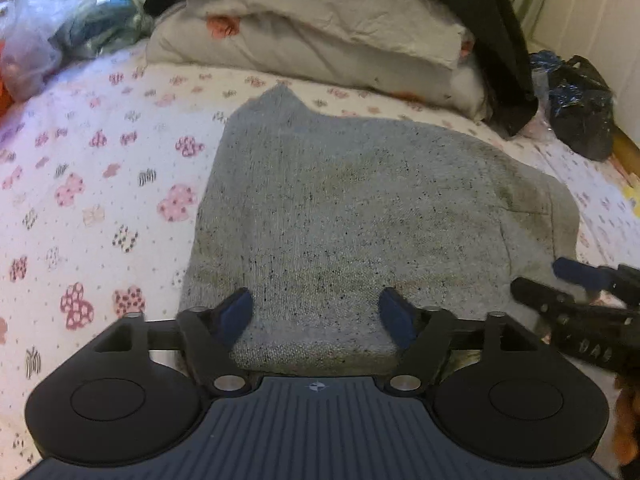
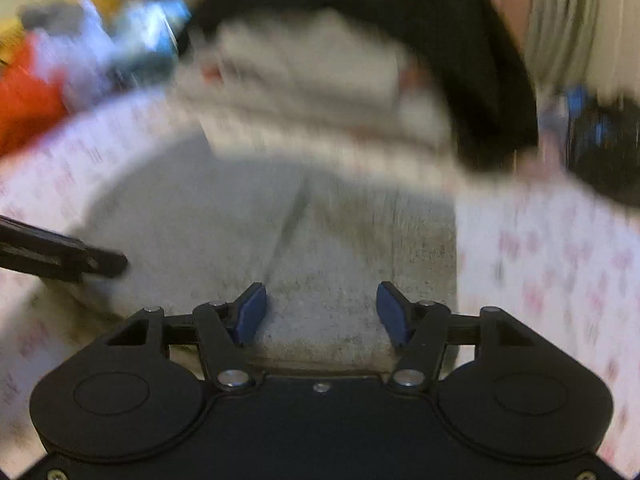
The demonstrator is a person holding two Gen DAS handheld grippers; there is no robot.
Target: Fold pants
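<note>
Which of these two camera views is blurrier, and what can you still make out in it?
Right wrist view: heavy motion smear over the bedding, yet the right gripper stays sharp above the grey pants. Left wrist view: crisp, fisheye-bent edges, with the left gripper open.

Pillow (image 1: 304, 36) blocks beyond pants (image 1: 360, 208); sheet (image 1: 100, 184) leftward open.

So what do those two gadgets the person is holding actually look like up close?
Both look alike. The left gripper is matte black plastic with two angled fingers tipped in dark blue pads, silver pivot pins, two round black housings and a ribbed grey-blue centre plate with a small round emblem. The right gripper has the same black fingers and blue pads, but a plain dark centre plate.
</note>
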